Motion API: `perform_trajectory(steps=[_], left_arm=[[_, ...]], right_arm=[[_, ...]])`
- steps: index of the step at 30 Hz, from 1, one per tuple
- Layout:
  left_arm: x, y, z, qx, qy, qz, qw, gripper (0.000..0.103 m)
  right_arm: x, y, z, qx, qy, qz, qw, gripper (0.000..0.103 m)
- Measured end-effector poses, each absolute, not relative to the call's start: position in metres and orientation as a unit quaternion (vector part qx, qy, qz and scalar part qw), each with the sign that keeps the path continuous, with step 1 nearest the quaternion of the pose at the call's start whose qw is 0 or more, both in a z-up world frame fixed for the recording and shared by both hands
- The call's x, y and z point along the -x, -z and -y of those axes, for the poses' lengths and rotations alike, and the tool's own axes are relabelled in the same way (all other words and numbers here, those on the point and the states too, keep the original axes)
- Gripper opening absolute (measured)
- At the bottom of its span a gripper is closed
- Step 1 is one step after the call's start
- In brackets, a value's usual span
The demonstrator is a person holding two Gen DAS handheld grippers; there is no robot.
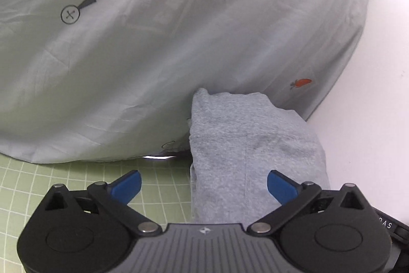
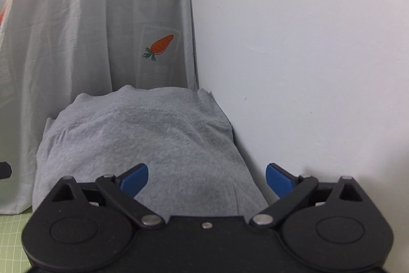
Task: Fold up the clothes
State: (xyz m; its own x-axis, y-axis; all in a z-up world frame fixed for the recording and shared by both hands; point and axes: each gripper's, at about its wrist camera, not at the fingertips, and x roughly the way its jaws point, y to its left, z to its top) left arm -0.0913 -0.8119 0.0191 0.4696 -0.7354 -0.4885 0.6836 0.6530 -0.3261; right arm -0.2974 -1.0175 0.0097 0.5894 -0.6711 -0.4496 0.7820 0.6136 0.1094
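Left gripper (image 1: 204, 186): we see its blue pads spread wide, nothing pinched; the folded grey garment lies below and between them, and we cannot tell whether a pad brushes it.
Right gripper (image 2: 207, 179): our jaws stand spread here as well, empty, poised over the same bundle.
Folded grey garment (image 2: 143, 142): we find it lying on the green cutting mat (image 1: 38, 186), against the white wall (image 2: 306, 55) on its right side, with its far end up against the hanging sheet.
Look: we see heathered grey jersey knit, folded into a narrow, thick stack with rounded edges, a seam line running lengthwise.
Handling: we judge it soft, light and limp, not fragile; the knit should give grip, but layers may slide apart.
Where to hold: we would pinch through all layers at a folded edge or near corner, one gripper each side.
Backdrop: we see a pale grey sheet (image 1: 179, 30) with a carrot print (image 2: 159, 46) draped behind.
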Motion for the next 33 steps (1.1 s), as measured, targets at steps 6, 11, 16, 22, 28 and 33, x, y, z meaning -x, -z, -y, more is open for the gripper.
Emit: perform_trajectory(steps=[6,11,16,22,28,33], left_arm=[[0.164,-0.044,0.763,0.001,0.423,-0.245,0.872,0.103],[0.215,-0.048,0.718,0.004,0.422,-0.279,0.863,0.103],[0.254,-0.047,0.690,-0.024,0.434,-0.302,0.849,0.103],[0.288,-0.041,0.668,-0.051,0.446,-0.310,0.838,0.103],[0.312,-0.037,0.653,-0.060,0.464,-0.317,0.825,0.103],[0.323,-0.037,0.646,-0.063,0.459,-0.308,0.831,0.103]], right_arm=[[0.351,-0.028,0.968,-0.138,0.391,-0.180,0.892,0.103],[0.396,-0.042,0.917,-0.140,0.401,-0.187,0.886,0.103],[0.435,-0.042,0.870,-0.151,0.399,-0.205,0.881,0.103],[0.470,-0.028,0.828,-0.170,0.411,-0.227,0.866,0.103],[0.487,-0.016,0.809,-0.185,0.405,-0.252,0.859,0.103],[0.490,-0.013,0.803,-0.182,0.396,-0.260,0.862,0.103]])
